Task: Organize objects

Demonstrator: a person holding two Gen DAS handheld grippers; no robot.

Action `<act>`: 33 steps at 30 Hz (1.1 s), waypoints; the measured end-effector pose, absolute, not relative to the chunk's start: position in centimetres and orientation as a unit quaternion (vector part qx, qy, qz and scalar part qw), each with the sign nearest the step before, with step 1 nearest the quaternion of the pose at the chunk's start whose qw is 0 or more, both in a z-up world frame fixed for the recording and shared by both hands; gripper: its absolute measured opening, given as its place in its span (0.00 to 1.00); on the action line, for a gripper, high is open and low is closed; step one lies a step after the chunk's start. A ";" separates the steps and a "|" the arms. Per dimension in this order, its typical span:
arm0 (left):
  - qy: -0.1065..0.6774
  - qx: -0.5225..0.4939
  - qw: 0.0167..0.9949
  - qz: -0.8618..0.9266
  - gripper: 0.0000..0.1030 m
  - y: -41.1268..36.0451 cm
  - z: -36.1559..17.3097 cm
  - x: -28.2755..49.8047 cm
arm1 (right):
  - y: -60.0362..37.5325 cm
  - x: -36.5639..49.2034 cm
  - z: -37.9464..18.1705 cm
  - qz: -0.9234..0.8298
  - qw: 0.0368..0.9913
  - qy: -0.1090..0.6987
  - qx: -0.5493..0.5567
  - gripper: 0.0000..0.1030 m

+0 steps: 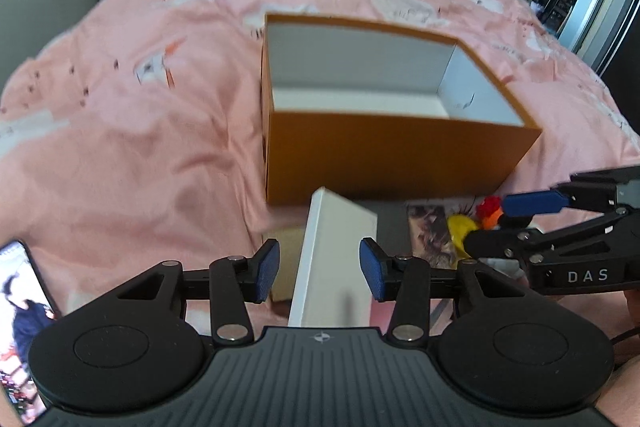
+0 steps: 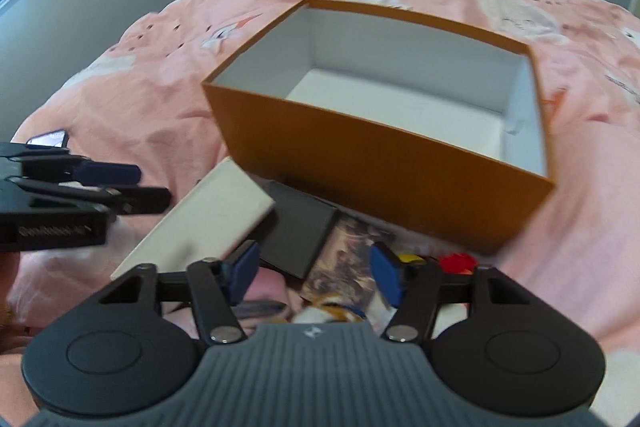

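Open orange box [image 1: 384,155] with white inside, standing on pink bedspread [image 1: 140,131]. Just before its near wall: white flat box [image 1: 336,267] tilted, dark grey box [image 2: 300,231] beside it, a picture card [image 2: 344,259], a red and yellow plush toy [image 1: 476,219]. Left gripper [image 1: 319,269] spread apart astride the white flat box, pads not touching it. Right gripper [image 2: 314,273] spread apart above card and plush, gripping nothing. Phone [image 1: 24,307] lying far left.

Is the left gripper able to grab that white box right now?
Probably yes. The left gripper is open, and the white box already sits tilted between its fingers with nothing in front of it. Whether the pads touch it yet, I cannot tell.
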State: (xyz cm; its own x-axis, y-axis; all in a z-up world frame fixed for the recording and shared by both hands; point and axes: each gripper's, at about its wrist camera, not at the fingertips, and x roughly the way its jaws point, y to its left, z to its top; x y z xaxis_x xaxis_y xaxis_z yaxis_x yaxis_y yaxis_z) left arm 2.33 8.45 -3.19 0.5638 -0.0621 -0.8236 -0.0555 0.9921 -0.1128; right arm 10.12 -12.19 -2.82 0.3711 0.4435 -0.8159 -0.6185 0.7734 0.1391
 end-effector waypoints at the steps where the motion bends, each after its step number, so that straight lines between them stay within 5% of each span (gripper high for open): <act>1: 0.477 -0.065 0.877 0.000 0.52 8.5 -3.8 2.5 | -11.6 10.3 -3.1 0.328 0.819 0.461 -0.101 0.56; 12: 0.526 -0.118 0.842 -0.033 0.50 9.8 -7.5 3.3 | -7.7 11.0 -5.5 0.341 0.800 0.473 -0.143 0.50; 20: 0.508 -0.133 0.849 -0.055 0.34 10.1 -6.1 3.1 | -7.4 11.6 -6.0 0.326 0.799 0.485 -0.141 0.50; 28: 0.497 -0.141 0.848 -0.116 0.34 9.6 -4.7 2.6 | -9.0 12.2 -5.0 0.312 0.798 0.512 -0.065 0.51; 30: 0.516 -0.157 0.831 -0.135 0.24 9.5 -5.0 2.8 | -9.2 12.2 -4.6 0.311 0.797 0.516 -0.046 0.53; 33: 0.521 -0.150 0.831 -0.123 0.27 9.0 -5.6 2.6 | -9.1 12.1 -4.5 0.319 0.789 0.525 -0.022 0.61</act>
